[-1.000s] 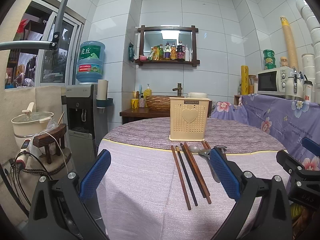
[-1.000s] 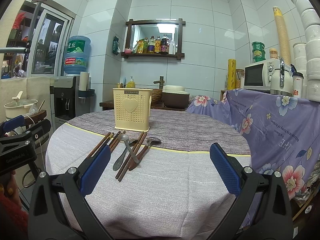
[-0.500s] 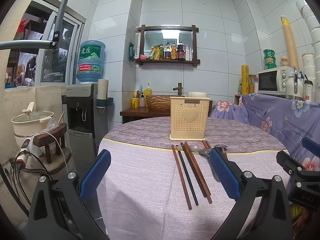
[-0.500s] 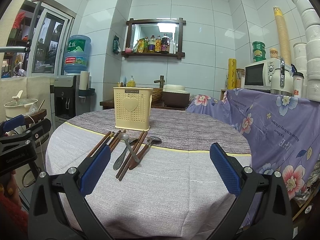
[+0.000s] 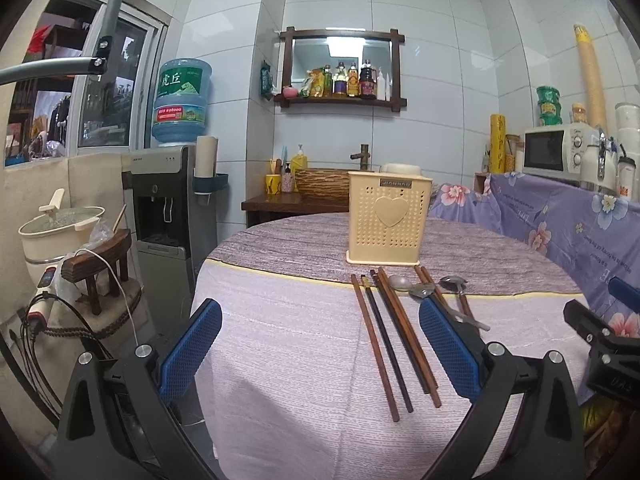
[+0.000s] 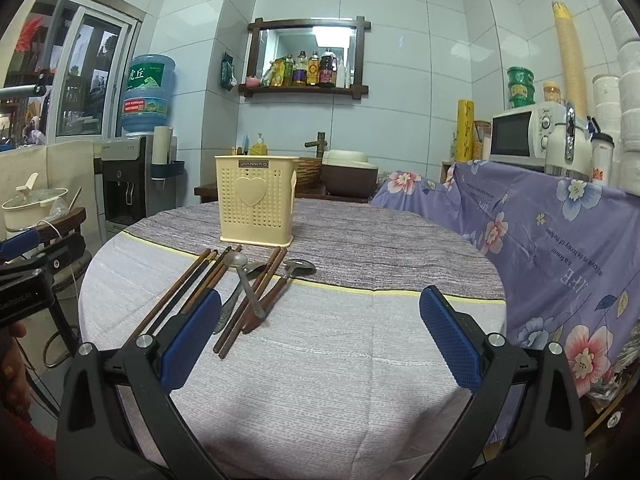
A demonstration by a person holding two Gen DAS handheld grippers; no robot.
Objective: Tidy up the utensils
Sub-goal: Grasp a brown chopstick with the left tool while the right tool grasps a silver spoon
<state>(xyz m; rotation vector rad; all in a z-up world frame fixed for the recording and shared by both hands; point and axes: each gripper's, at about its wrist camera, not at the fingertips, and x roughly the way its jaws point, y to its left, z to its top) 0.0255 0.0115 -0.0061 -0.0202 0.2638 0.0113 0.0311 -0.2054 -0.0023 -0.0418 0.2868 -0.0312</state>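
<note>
A cream holder (image 5: 389,218) with a heart on its face stood upright on the round table (image 5: 280,340), on the darker grey band of the cloth. Its inside could not be seen from either view; nothing rose above its rim.

The utensils lay flat on the cloth just in front of the holder, none in it. On the left ran four chopsticks (image 5: 384,332), side by side, their far ends close to the holder's base. Right of them lay the spoons (image 5: 420,290), bowls toward the holder, with another pair of chopsticks (image 6: 256,292) among them. In the right view one metal spoon (image 6: 246,280) lay crossed over the others.

The left gripper (image 5: 320,354) hung above the near edge of the table with its blue pads wide apart and nothing between them; its right pad stood in front of the spoon handles. The right gripper (image 6: 320,344) was likewise spread wide and empty, over bare cloth to the right of the utensils, its left pad in front of the near ends of the left-hand chopsticks.

Behind the table a woven basket (image 5: 320,182) sat on a dark counter; its contents were hidden. A water jug (image 5: 182,102) topped a dispenser at the left.
</note>
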